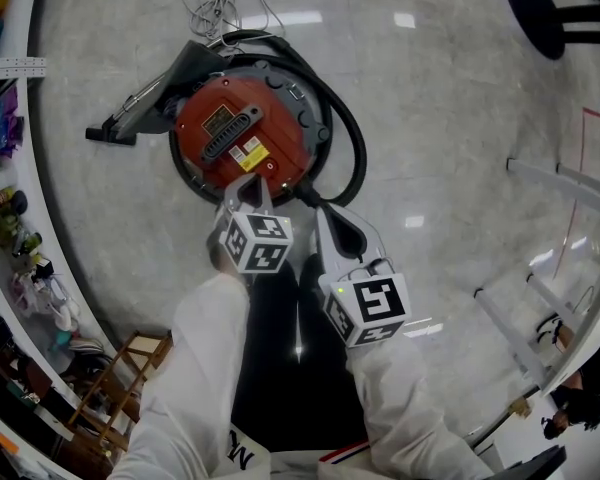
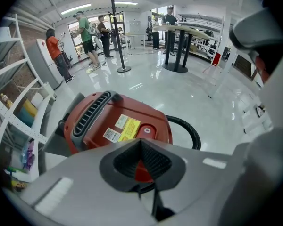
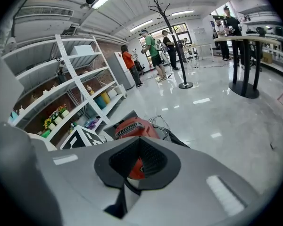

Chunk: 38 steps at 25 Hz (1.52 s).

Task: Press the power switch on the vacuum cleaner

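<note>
The red vacuum cleaner (image 1: 242, 133) sits on the glossy floor, with a dark vent grille and yellow labels on its lid. Its oval red power switch (image 2: 146, 131) lies near the lid's front edge, just past my left gripper's tips. In the head view my left gripper (image 1: 252, 180) hovers over that front edge, jaws shut and holding nothing; whether it touches I cannot tell. My right gripper (image 1: 332, 218) hangs to the right, off the vacuum, also shut and empty. The right gripper view shows the vacuum (image 3: 131, 125) beyond the shut jaws.
A black hose (image 1: 355, 148) loops round the vacuum's right side, its nozzle (image 1: 115, 133) lies to the left, and a white cord (image 1: 225, 8) is piled behind. Shelving (image 1: 10, 218) curves along the left. A coat stand (image 2: 117, 32) and several people stand far off.
</note>
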### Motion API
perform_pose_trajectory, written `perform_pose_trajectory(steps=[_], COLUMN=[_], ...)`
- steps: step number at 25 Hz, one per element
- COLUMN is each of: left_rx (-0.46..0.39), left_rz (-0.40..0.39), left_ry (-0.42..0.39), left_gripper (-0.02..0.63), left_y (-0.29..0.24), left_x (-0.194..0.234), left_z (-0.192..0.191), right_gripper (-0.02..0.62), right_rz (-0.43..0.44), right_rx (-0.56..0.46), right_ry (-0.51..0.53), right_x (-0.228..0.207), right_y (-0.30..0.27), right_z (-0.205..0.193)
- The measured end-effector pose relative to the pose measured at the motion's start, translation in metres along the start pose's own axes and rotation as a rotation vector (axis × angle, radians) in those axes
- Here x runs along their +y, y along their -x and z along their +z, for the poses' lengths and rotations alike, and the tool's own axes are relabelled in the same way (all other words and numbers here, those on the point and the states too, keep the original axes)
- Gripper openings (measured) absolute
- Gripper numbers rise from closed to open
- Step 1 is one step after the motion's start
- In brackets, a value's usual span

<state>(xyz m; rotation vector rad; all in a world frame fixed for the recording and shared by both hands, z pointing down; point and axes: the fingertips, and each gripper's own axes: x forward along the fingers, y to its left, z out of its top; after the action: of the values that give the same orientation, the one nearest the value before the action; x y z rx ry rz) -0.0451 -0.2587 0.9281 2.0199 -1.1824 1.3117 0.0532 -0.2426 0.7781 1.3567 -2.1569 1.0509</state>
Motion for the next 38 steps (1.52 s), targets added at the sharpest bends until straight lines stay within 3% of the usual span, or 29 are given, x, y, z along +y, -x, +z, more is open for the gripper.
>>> perform_pose_trajectory(steps=[19, 38], left_rx=[0.029, 0.006], left_rz=[-0.001, 0.005], left_ry=[0.023, 0.06], left_gripper=[0.0, 0.0], left_y=[-0.006, -0.004], left_x=[0.0, 0.001], left_z=[-0.01, -0.009], right_gripper=[0.0, 0.0], right_rz=[0.005, 0.009], right_rx=[0.01, 0.021], right_ry=[-0.004, -0.006], right_x=[-0.004, -0.006], right_y=[-0.003, -0.005], right_z=[-0.002, -0.007])
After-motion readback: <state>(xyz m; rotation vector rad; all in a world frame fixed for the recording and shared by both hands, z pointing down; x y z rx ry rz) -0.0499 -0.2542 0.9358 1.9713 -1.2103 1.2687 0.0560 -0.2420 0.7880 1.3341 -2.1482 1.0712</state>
